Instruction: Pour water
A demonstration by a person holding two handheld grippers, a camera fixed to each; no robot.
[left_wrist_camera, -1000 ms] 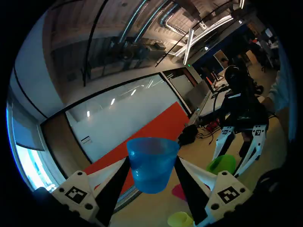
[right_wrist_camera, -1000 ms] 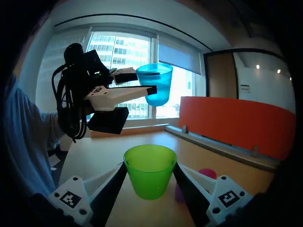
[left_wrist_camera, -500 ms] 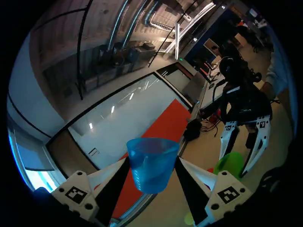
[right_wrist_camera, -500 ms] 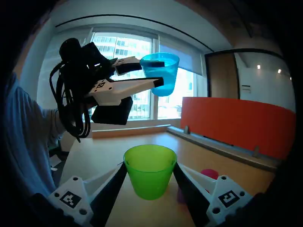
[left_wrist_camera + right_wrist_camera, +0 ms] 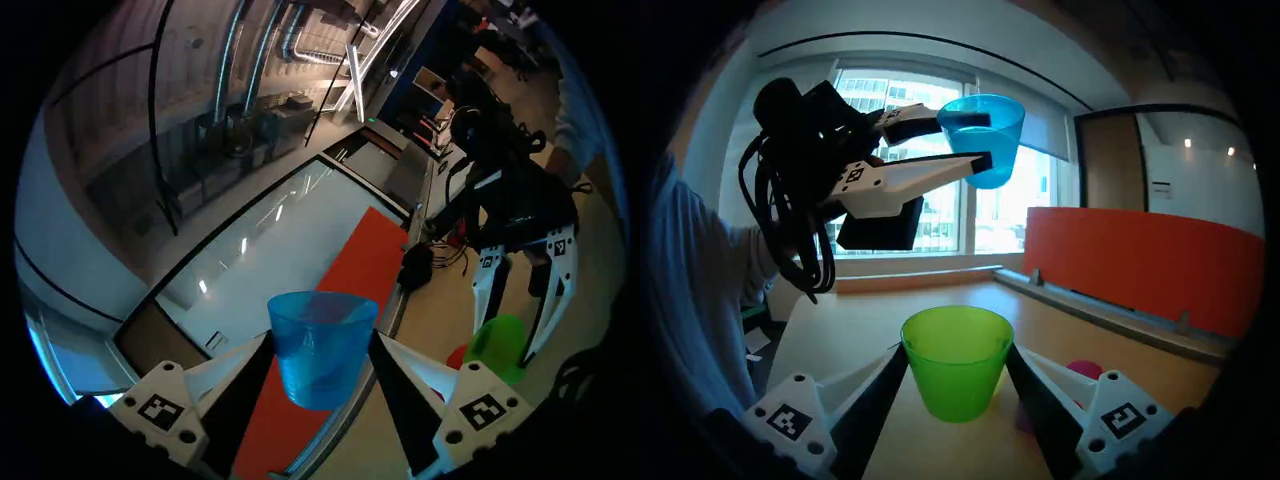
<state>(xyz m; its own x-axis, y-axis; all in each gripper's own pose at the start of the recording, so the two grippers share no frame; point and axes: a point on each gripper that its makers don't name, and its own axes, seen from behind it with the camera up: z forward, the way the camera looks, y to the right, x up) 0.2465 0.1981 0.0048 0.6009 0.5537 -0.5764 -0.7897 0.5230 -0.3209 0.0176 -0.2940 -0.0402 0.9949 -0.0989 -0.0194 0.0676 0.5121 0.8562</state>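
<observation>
Two grips, left claw (image 5: 322, 342), blue cup (image 5: 984, 148) (aloft); right claw (image 5: 958, 354), green cup (image 5: 958, 372)

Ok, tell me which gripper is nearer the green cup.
Right. The right gripper holds the green cup between its fingers; the left gripper is higher up, well apart, holding the blue cup.

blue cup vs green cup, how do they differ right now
Colour: the translucent blue plastic cup against the translucent green plastic cup.
Height: in the right gripper view the blue cup hangs high before the window, well above the green cup, which is low near the wooden table.
Holder: the left gripper has its jaws on the blue cup, the right gripper on the green cup.
Shared: both are tapered, rim up, gripped at the sides.
</observation>
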